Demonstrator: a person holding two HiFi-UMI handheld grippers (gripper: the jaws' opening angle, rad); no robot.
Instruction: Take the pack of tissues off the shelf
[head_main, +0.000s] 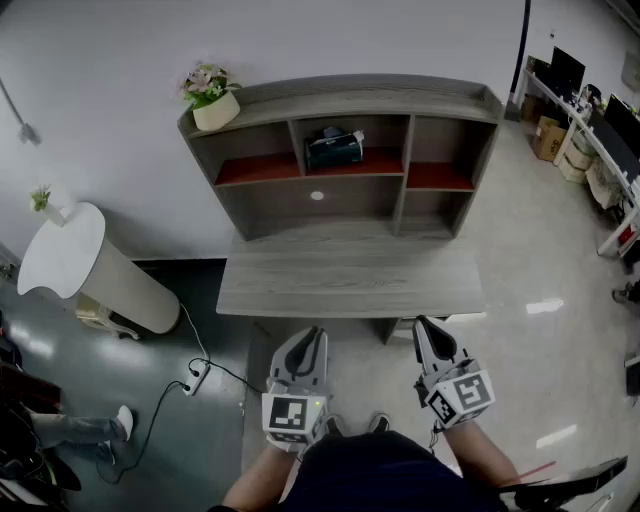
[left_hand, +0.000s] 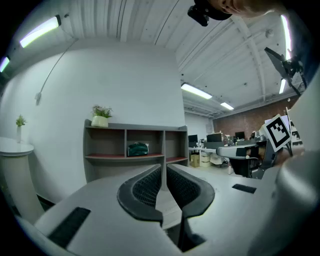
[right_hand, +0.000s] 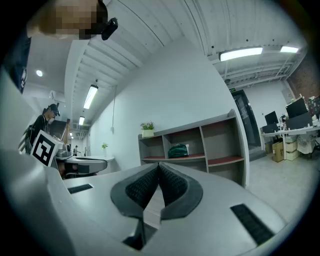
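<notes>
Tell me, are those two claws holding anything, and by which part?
Nothing. The left gripper and right gripper are both empty, fingers together; the pack of tissues sits untouched on the shelf.

You've no readable words or numbers, just coded squares (head_main: 290, 414) on the left gripper (head_main: 314, 334) and right gripper (head_main: 423, 324).

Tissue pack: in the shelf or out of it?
In. The dark green tissue pack sits in the upper middle compartment of the shelf, with nothing touching it.
</notes>
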